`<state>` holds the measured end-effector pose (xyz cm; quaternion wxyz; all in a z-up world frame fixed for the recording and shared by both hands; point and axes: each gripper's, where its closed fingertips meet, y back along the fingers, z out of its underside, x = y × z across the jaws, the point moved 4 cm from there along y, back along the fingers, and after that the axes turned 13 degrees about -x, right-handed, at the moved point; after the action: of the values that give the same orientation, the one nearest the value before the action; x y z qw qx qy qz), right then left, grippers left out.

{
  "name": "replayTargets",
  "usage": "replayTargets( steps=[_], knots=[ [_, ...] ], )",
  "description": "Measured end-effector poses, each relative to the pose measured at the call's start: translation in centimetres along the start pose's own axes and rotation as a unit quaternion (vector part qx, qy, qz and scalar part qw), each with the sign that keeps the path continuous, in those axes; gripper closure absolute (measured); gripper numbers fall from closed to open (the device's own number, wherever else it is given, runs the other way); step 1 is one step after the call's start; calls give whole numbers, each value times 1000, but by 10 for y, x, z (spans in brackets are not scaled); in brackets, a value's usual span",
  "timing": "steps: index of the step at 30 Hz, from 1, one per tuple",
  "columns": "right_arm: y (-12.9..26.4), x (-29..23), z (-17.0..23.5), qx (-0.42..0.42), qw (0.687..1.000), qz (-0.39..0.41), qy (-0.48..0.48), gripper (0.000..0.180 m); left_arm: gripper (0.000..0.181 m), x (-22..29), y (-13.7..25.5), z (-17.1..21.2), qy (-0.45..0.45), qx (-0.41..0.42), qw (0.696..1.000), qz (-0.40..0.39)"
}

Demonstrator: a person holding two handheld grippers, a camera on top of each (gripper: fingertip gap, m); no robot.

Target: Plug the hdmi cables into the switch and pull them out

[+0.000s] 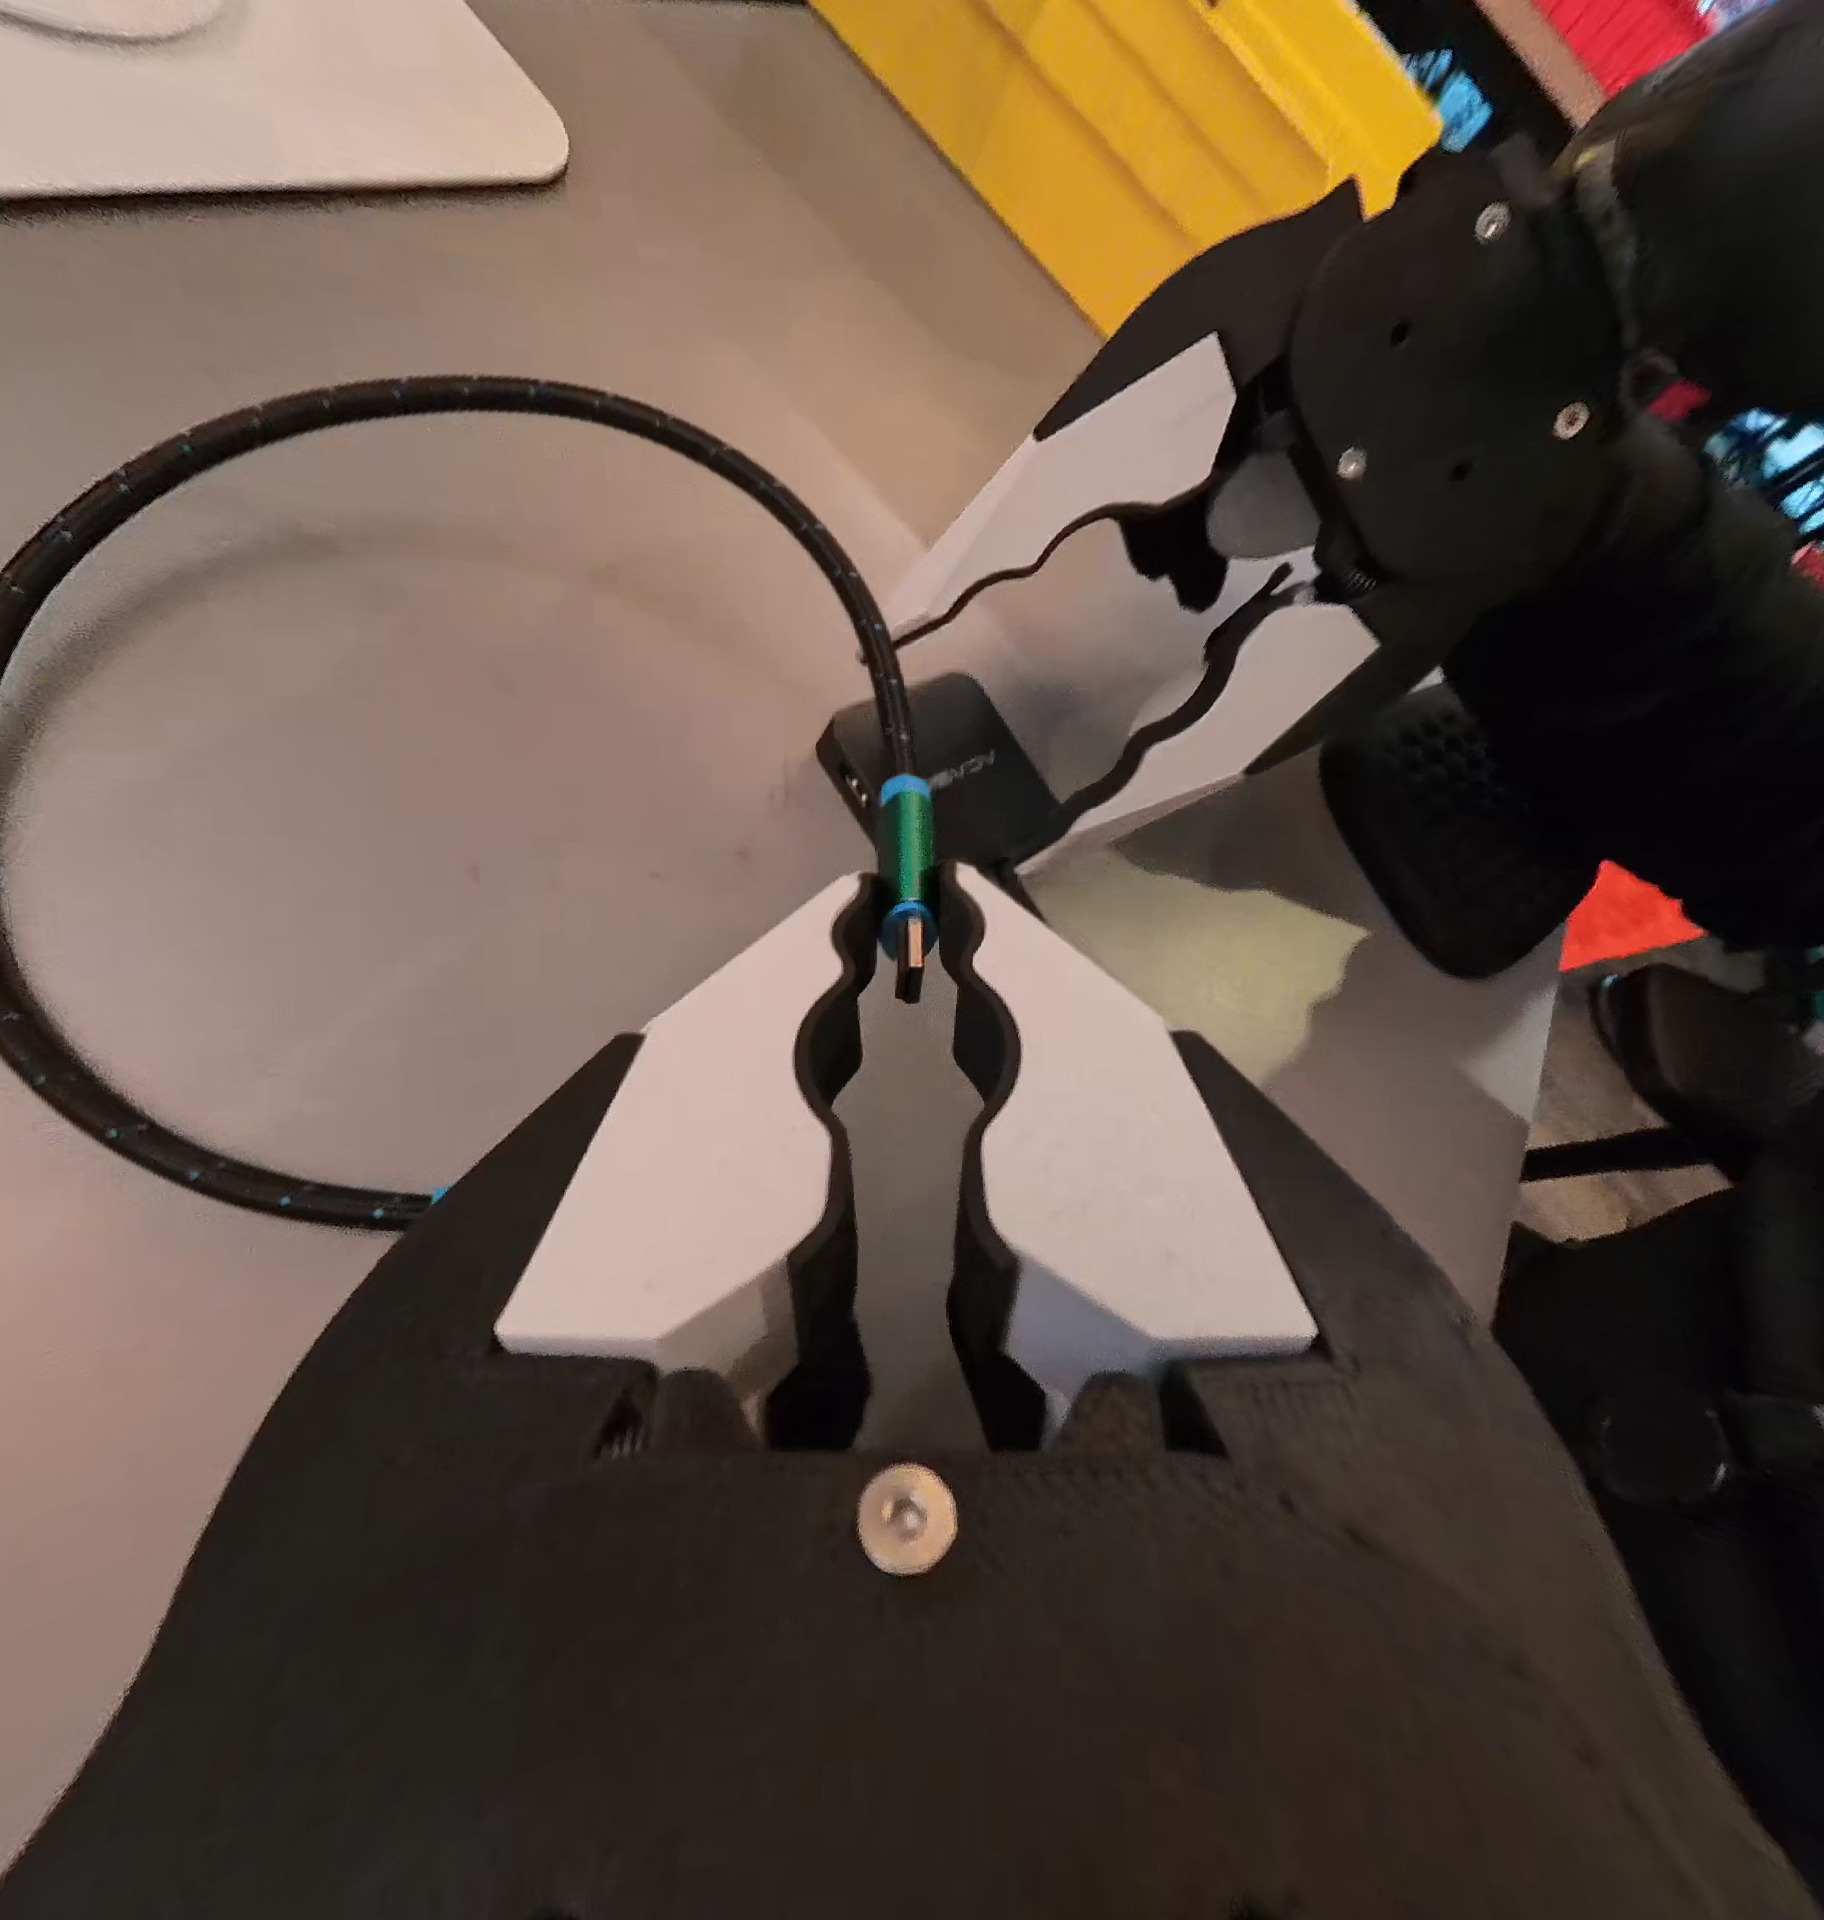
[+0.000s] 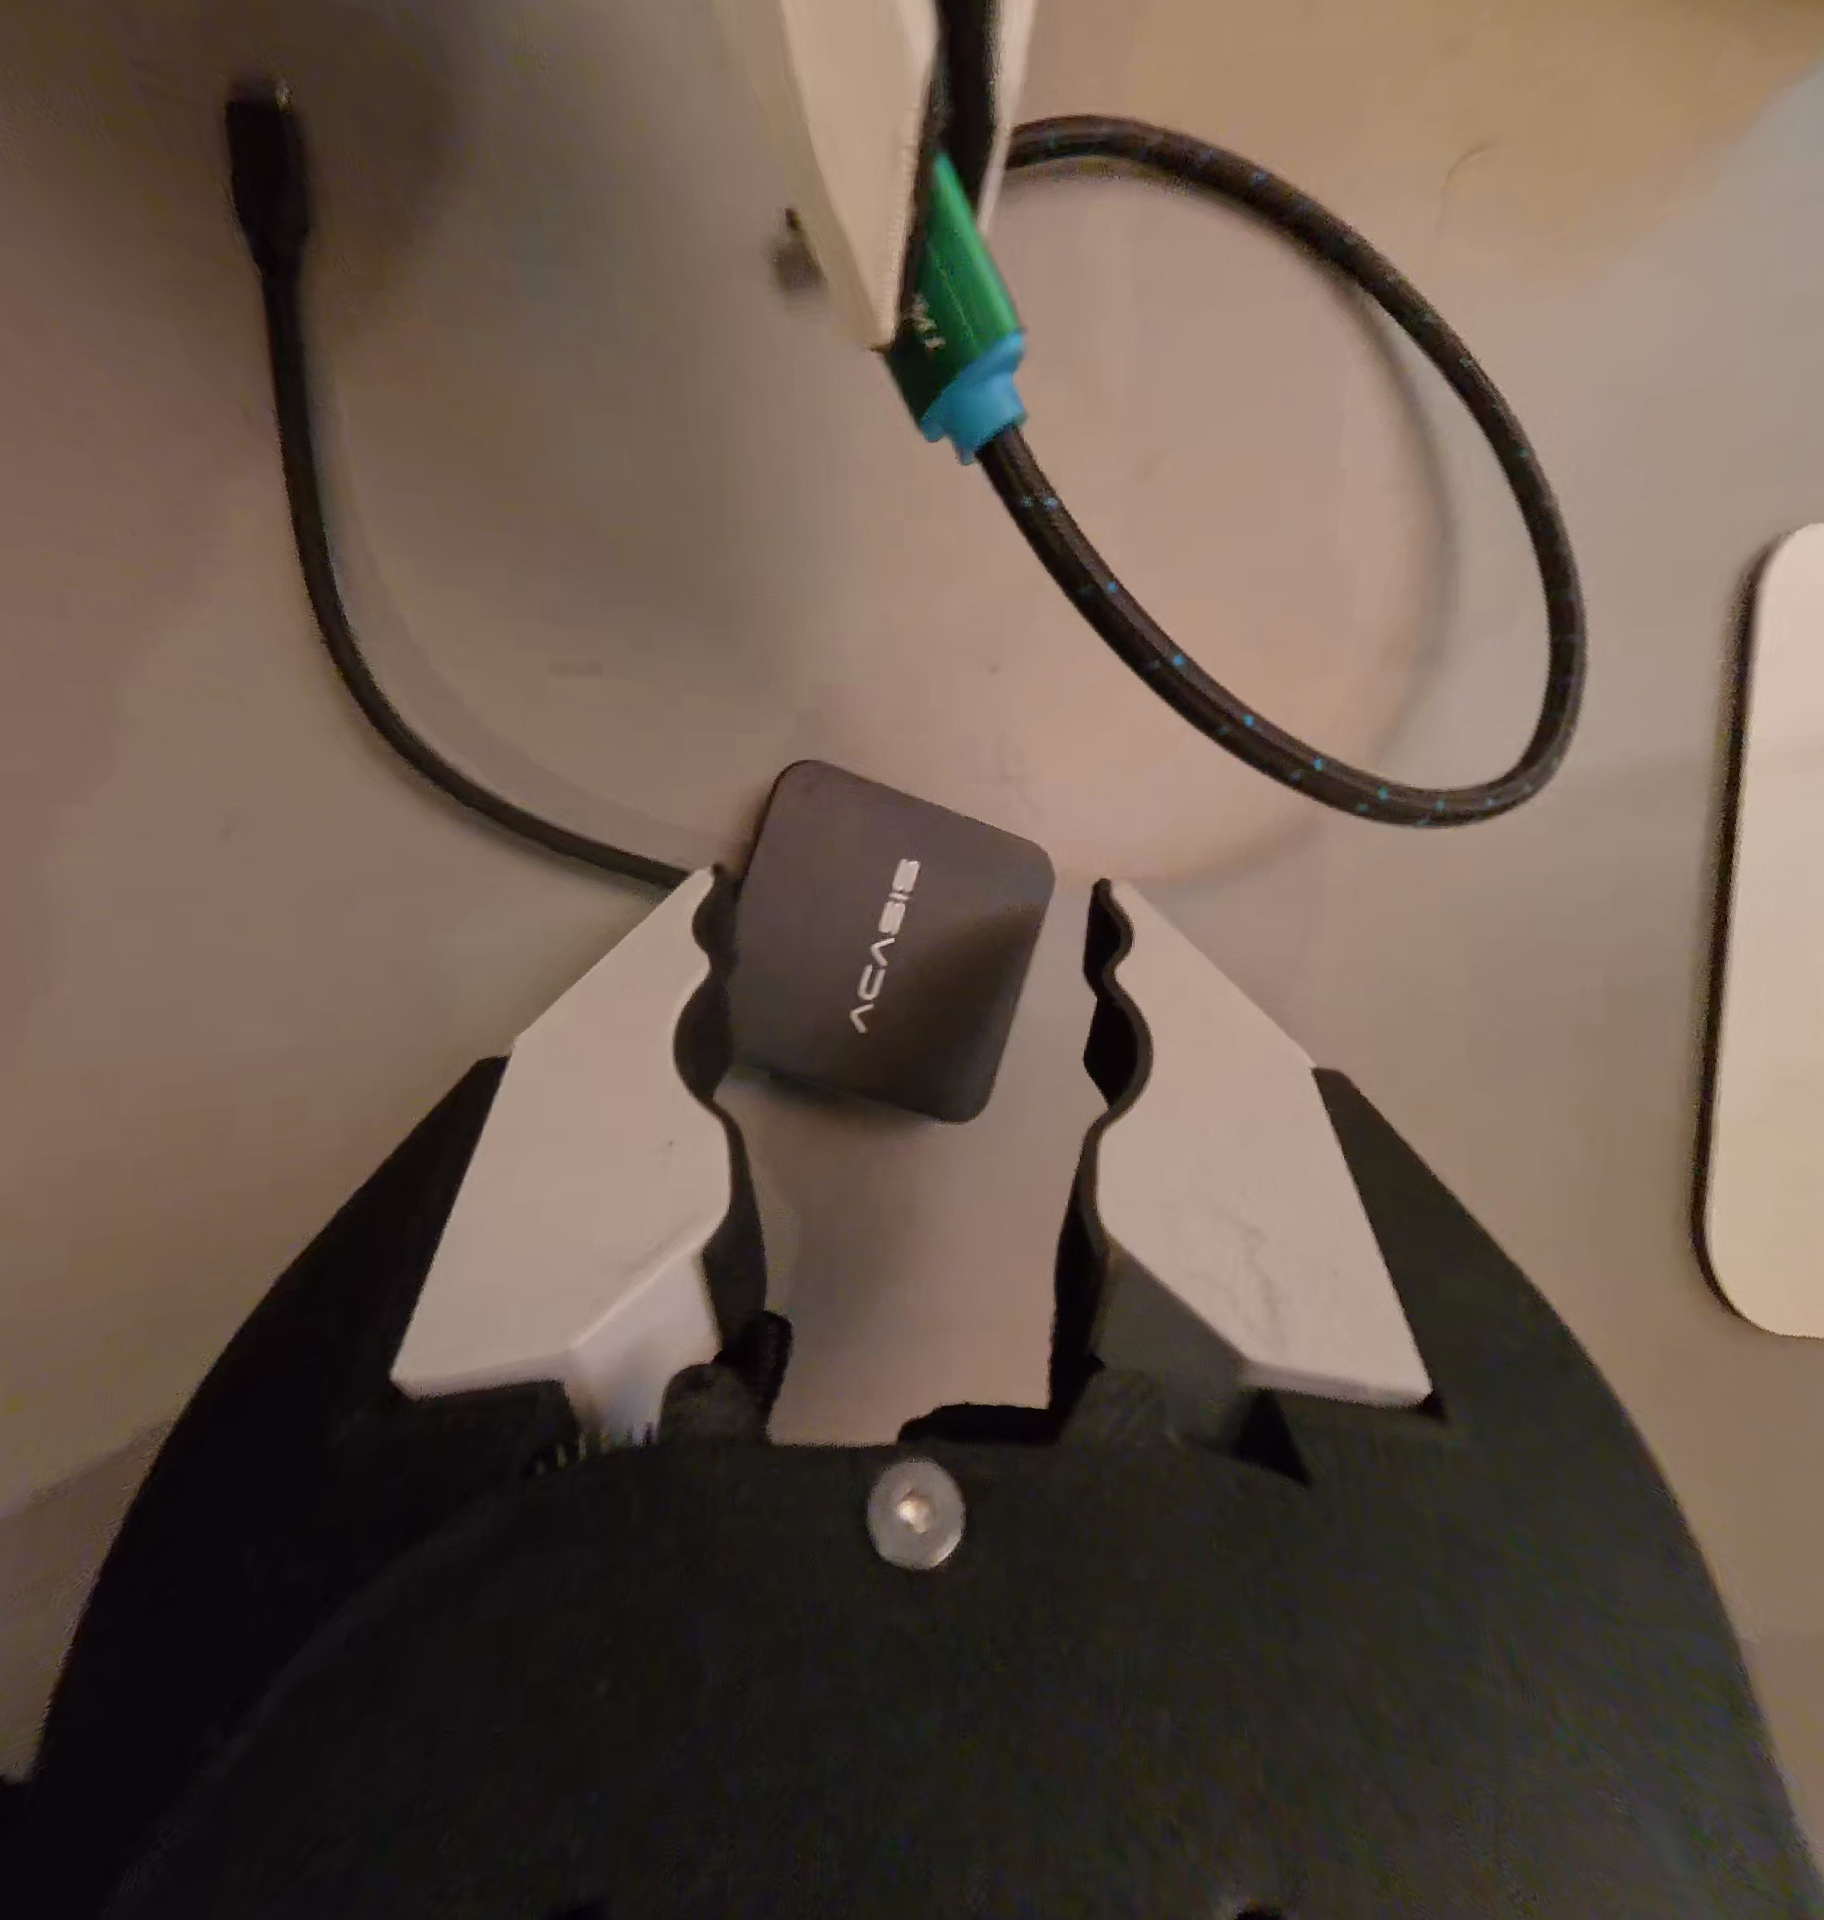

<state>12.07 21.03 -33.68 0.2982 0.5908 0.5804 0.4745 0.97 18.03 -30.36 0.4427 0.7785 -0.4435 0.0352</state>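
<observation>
My left gripper is shut on the green plug of a black braided HDMI cable, with the metal tip pointing back at the camera. It holds the plug just in front of the small black switch. The cable loops to the left over the table. In the right wrist view the switch lies between my right gripper's open jaws. The left finger touches it and the right finger stands apart. The left gripper with the green plug hangs above the switch.
A thin black lead runs from the switch to a loose plug at the far left. A white pad lies to the right and also shows in the left wrist view. A yellow bin stands behind. The table edge is close. Spacing between my two grippers at the tips: around 8 cm.
</observation>
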Motion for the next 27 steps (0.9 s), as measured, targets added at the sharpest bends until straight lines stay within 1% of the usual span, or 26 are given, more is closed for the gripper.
replayTargets(
  steps=[2,4,6,8,10,11,13,14,15,18,20,24,27],
  knots=[
    [4,6,-2,17,999,1,-29,119,172,1,5,-5,6,22,1000,8],
    [13,8,-8,53,997,-8,-54,124,172,4,10,-11,7,49,998,28],
    [23,7,-23,123,986,-50,-103,128,172,9,15,-16,7,71,996,50],
    [34,8,-41,217,954,-119,-170,132,172,16,18,-20,0,90,993,74],
    [49,8,-59,320,901,-198,-216,135,172,22,19,-23,-8,101,991,91],
    [55,11,-64,357,876,-223,-237,138,172,25,20,-24,-13,108,989,103],
    [61,17,-69,396,845,-253,-255,155,172,30,20,-25,-14,114,986,121],
    [63,18,-70,408,837,-264,-252,167,172,33,20,-25,-16,115,984,135],
    [65,18,-71,414,832,-277,-245,172,172,35,19,-25,-19,116,983,142],
    [67,17,-74,410,832,-298,-228,175,171,37,18,-24,-23,120,982,145],
    [69,17,-75,408,826,-316,-225,176,170,36,18,-23,-27,116,982,149],
    [68,22,-74,398,816,-345,-237,176,158,33,21,-21,-52,104,985,129],
    [66,25,-73,385,815,-361,-240,176,154,32,25,-18,-83,88,987,106]
  ],
)
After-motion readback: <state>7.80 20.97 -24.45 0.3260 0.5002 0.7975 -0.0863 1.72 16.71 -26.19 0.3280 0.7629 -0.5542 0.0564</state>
